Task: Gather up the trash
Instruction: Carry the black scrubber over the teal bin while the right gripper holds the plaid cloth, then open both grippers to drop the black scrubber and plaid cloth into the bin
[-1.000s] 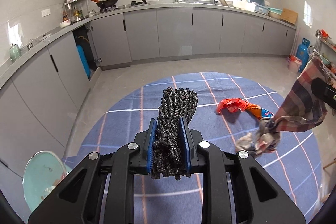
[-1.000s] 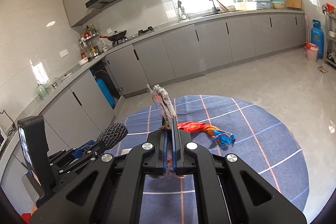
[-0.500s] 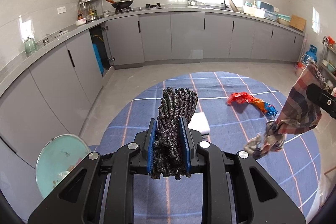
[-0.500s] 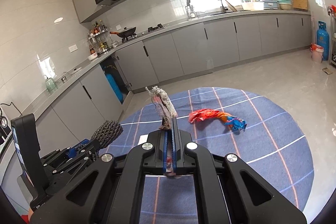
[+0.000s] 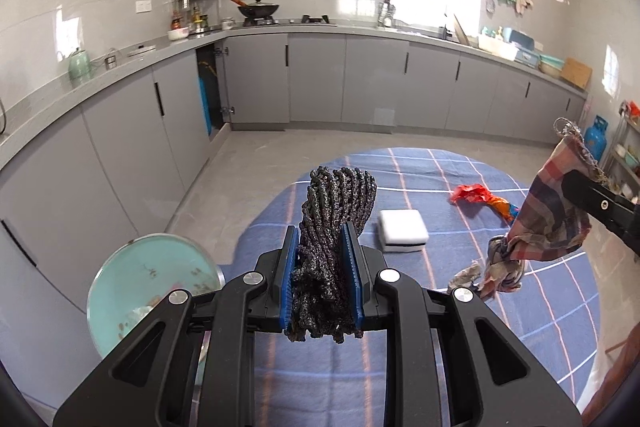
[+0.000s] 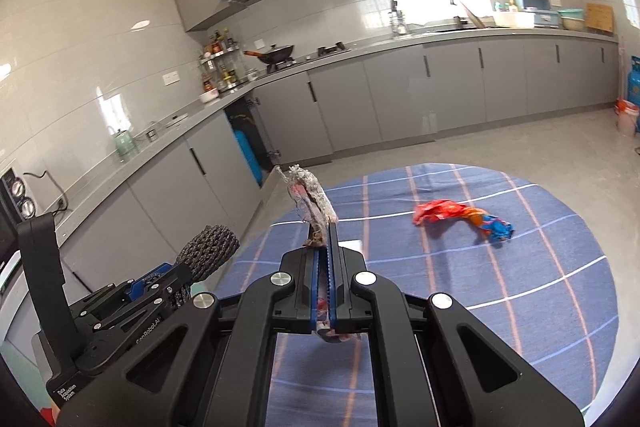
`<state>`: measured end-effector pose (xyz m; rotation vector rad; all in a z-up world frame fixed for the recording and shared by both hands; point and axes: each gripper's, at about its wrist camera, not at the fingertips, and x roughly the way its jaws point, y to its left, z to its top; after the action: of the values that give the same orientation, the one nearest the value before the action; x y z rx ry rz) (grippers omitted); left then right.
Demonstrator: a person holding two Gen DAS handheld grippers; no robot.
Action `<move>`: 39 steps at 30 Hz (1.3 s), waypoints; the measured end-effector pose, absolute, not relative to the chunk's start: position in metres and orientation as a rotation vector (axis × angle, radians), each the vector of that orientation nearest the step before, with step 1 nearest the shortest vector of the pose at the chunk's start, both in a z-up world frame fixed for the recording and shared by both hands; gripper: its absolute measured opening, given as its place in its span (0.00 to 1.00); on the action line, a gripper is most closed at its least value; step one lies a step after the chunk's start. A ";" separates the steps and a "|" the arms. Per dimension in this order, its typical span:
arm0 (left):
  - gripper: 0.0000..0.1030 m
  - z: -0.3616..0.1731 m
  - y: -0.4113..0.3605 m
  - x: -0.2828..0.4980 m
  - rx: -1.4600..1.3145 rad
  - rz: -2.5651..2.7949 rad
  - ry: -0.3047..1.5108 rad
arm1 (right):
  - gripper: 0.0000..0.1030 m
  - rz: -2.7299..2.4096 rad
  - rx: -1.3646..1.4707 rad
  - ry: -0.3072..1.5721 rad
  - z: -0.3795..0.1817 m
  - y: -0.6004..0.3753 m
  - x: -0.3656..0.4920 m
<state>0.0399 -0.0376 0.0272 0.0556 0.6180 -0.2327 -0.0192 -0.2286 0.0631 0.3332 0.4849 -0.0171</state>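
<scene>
While both jaws are gripping trash, the left gripper (image 5: 322, 267) clamping a black knitted scrubber (image 5: 338, 223) and the right gripper (image 6: 327, 259) pinching a crumpled plaid rag (image 5: 548, 215), a red-orange-blue wrapper (image 6: 460, 217) and white sponge block (image 5: 402, 229) are lying uncollected on the blue checked round surface (image 6: 520, 307). A teal bin (image 5: 148, 279) is waiting near left, beyond the surface edge, with open floor around.

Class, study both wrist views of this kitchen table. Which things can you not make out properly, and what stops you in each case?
- Trash bin, left wrist view: the gripper body covers its lower right; contents too small to identify.
- White sponge, right wrist view: almost wholly hidden behind the right gripper.
- Plaid cloth, right wrist view: seen edge-on between the closed jaws, pattern unreadable.
- Spice bottles: labels too small.
</scene>
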 end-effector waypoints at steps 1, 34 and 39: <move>0.22 0.028 -0.029 0.038 0.049 -0.222 0.616 | 0.03 -0.003 0.329 0.485 0.063 -0.222 -0.019; 0.22 -0.001 0.137 0.047 -0.062 0.077 0.657 | 0.03 0.339 0.228 0.555 0.062 -0.033 0.033; 0.22 -0.011 0.146 0.055 -0.072 0.097 0.676 | 0.03 0.368 0.203 0.591 0.048 -0.011 0.046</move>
<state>0.0546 0.1463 -0.0107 -0.0724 0.6758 0.0971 0.0461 -0.0111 0.0485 0.2033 0.5911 0.3677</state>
